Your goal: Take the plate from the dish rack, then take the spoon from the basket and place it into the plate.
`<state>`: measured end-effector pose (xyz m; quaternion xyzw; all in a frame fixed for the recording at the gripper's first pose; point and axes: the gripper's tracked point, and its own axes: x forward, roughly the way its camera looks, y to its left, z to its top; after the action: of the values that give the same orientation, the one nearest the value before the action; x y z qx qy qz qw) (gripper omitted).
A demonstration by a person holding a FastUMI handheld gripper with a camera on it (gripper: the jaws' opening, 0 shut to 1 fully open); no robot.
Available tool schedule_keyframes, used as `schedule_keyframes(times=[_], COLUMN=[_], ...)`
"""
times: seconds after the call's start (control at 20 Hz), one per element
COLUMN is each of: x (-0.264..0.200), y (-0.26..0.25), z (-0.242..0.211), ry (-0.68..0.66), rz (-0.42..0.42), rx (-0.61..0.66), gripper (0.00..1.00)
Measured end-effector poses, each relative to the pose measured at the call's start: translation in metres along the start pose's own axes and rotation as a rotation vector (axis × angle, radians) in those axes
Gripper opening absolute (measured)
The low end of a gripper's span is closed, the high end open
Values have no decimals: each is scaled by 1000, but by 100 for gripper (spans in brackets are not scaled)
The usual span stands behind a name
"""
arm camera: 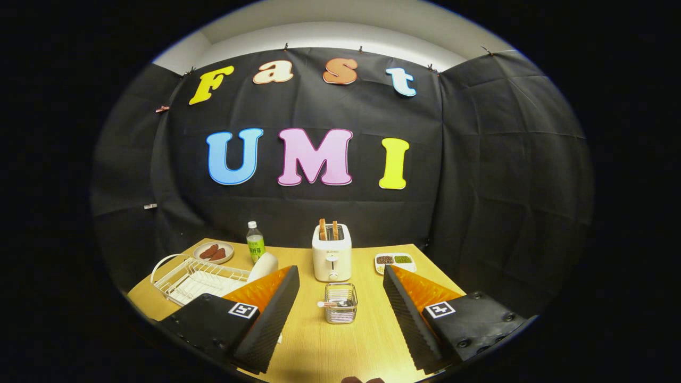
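A white wire dish rack [187,278] stands on the wooden table [330,346] beyond the left finger. A white plate [262,266] stands on edge at the rack's right end, just past the tip of that finger. A small wire basket [340,303] sits straight ahead between the two fingers, with a spoon [331,305] lying in it, its handle poking out to the left. My gripper [340,276] is open above the table, nothing between its fingers, and it is short of both the basket and the rack.
A white toaster [332,258] with two slices of bread stands behind the basket. A green-labelled bottle [255,242] and a dish of brown food [214,252] are behind the rack. A divided dish of beans [395,261] sits at the back right.
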<state>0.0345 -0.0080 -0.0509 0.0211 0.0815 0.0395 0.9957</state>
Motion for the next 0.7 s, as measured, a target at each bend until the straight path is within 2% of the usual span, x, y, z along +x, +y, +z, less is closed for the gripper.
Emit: schedule_keyframes(times=[0.3,0.45,0.7], x=[16,38,80], y=[39,73,118], z=[-11,-13,-30], ry=[87,131,213], rz=[88,151,191], rx=[-22,-35,-76], gripper=[98,98,98])
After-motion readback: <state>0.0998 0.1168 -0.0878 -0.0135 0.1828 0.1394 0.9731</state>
